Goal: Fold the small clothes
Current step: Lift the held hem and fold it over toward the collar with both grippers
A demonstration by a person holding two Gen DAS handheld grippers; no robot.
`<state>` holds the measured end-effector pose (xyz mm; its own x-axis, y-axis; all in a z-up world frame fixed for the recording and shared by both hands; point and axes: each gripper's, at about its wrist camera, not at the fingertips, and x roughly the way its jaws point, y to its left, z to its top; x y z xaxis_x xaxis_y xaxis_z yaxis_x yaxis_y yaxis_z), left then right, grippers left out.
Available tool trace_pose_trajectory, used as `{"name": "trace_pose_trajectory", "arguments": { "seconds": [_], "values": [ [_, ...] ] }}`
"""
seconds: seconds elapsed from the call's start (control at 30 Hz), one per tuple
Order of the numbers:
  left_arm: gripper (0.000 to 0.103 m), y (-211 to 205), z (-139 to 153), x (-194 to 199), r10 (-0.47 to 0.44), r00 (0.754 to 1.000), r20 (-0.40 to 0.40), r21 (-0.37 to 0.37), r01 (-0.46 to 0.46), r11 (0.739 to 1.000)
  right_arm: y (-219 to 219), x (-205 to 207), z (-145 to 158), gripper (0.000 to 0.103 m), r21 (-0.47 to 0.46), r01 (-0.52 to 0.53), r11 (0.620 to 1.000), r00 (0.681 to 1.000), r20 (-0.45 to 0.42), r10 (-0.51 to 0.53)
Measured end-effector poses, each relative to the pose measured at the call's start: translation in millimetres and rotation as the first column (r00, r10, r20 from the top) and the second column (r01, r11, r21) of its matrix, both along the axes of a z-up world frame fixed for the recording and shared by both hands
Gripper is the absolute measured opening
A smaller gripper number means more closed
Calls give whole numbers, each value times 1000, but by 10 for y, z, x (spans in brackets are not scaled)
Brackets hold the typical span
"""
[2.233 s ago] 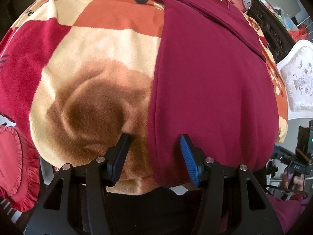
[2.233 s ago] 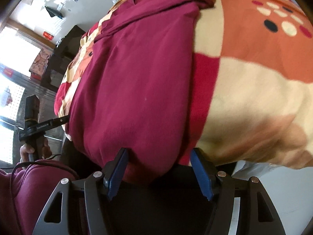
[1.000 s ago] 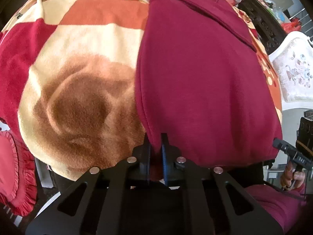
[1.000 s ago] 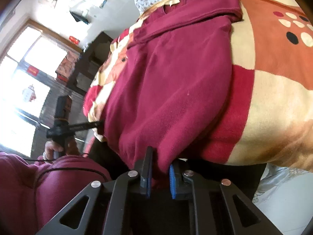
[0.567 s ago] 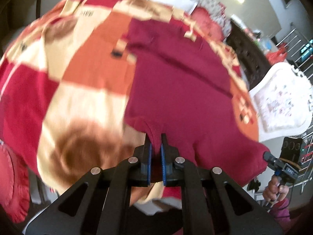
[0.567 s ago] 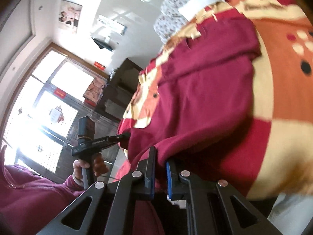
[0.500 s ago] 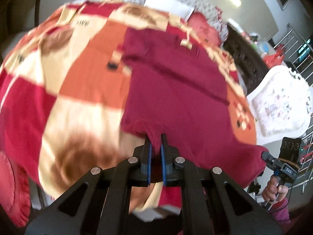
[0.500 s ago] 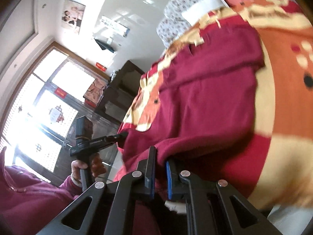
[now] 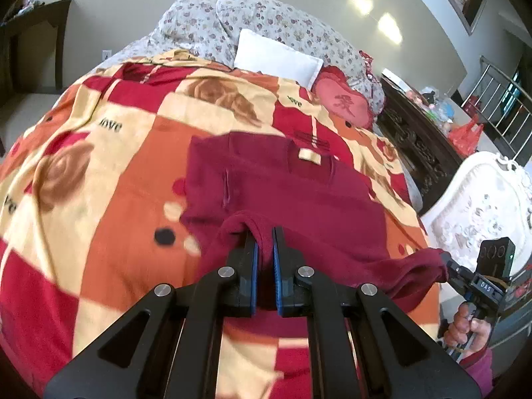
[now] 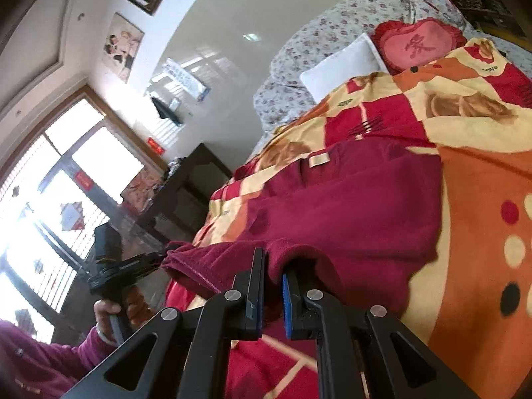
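Observation:
A maroon garment (image 9: 299,193) lies on a patterned red, orange and cream blanket (image 9: 109,179) on a bed. My left gripper (image 9: 264,232) is shut on one bottom corner of the garment and holds it lifted above the blanket. My right gripper (image 10: 273,262) is shut on the other bottom corner of the same garment (image 10: 349,199). The hem hangs stretched between the two grippers. The right gripper also shows at the right in the left wrist view (image 9: 445,262), and the left gripper at the left in the right wrist view (image 10: 163,259). The garment's far end rests flat on the blanket.
A white pillow (image 9: 279,56), a red heart cushion (image 9: 342,103) and a floral quilt (image 9: 266,20) lie at the head of the bed. A dark wooden cabinet (image 9: 419,153) and a white chair (image 9: 478,193) stand to the right. A dark table (image 10: 186,193) stands by the window.
Both grippers closed on the garment's bottom corners at the bed's near edge, then lifted them and carried the hem up and toward the head of the bed.

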<state>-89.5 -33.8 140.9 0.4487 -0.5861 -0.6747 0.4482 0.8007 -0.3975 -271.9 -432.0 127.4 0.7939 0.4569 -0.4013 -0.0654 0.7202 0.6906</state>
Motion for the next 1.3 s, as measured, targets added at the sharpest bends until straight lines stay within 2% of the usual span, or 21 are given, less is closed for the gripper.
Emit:
{"name": "trace_pose_trajectory", "arguments": {
  "seconds": [0.37, 0.57, 0.67, 0.73, 0.93, 1.0, 1.07, 1.13, 1.2, 1.23, 1.3],
  "values": [
    [7, -487, -190, 758, 50, 999, -6, 17, -50, 999, -362, 885, -25, 8, -30, 32, 999, 999, -33, -33],
    [6, -672, -340, 1221, 80, 996, -33, 44, -78, 996, -719, 1324, -274, 8, 9, 93, 996, 990, -103, -92],
    [7, -760, -490, 1417, 86, 994, -63, 70, -81, 994, -858, 1485, -455, 8, 55, 115, 992, 983, -150, -106],
    [7, -794, -547, 1500, 82, 994, -74, 69, -77, 995, -920, 1564, -541, 8, 48, 133, 990, 978, -169, -124],
    [10, -851, -597, 1653, 51, 992, -111, 51, -46, 998, -1019, 1657, -546, 10, 35, 148, 988, 973, -184, -140],
    [16, -854, -563, 1656, 34, 993, -115, 50, -28, 998, -1064, 1635, -512, 16, 44, 172, 984, 971, -177, -161],
    [21, -856, -511, 1652, 21, 994, -104, 42, -17, 999, -1134, 1596, -453, 28, 55, 208, 976, 969, -144, -199],
    [30, -869, -472, 1660, 16, 995, -98, 38, -12, 999, -1253, 1558, -391, 35, 93, 257, 962, 962, -124, -245],
    [56, -855, -430, 1663, 34, 995, -89, 37, -31, 999, -1291, 1545, -336, 35, 124, 259, 958, 961, -136, -242],
    [60, -820, -392, 1647, 51, 996, -73, 23, -49, 999, -1263, 1541, -301, 35, 115, 249, 962, 964, -130, -234],
    [64, -768, -341, 1628, 65, 996, -54, 4, -65, 998, -1101, 1533, -204, 36, 9, 213, 977, 969, -128, -210]
  ]
}}
